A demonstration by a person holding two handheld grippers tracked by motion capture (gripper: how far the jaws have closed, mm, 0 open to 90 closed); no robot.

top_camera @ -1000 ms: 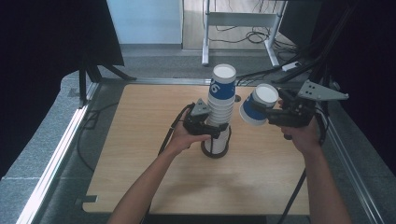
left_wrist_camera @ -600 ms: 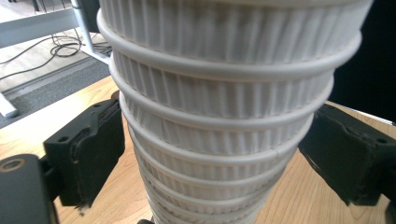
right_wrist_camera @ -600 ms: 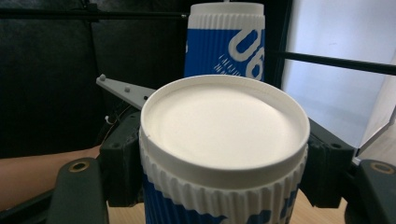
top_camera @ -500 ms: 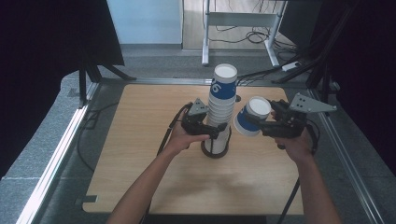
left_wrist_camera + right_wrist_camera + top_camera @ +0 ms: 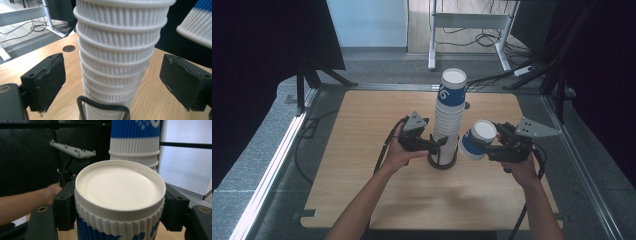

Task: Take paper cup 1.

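A tall stack of upturned ribbed paper cups [image 5: 451, 112], white with a blue one on top, stands on a dark wire holder [image 5: 442, 162] at the table's middle. My left gripper [image 5: 438, 145] is open around the stack's lower part [image 5: 115, 57]; its pads [image 5: 47, 80] stand clear on both sides. Its jaws have just been opening, with the stack between them. My right gripper [image 5: 478, 146] is shut on a single blue and white cup [image 5: 478, 137], held tilted just right of the stack. That cup's white bottom [image 5: 120, 190] faces the right gripper camera.
The wooden table [image 5: 372, 125] has a small round hole [image 5: 69, 48] behind the stack. Metal rails run along the table's left side [image 5: 277, 160]. A desk frame with cables [image 5: 472, 30] stands on the floor beyond the far edge.
My right gripper has come down and leftward with the cup, from beside the stack's top to beside its lower half. The left gripper has drawn back slightly from the stack.
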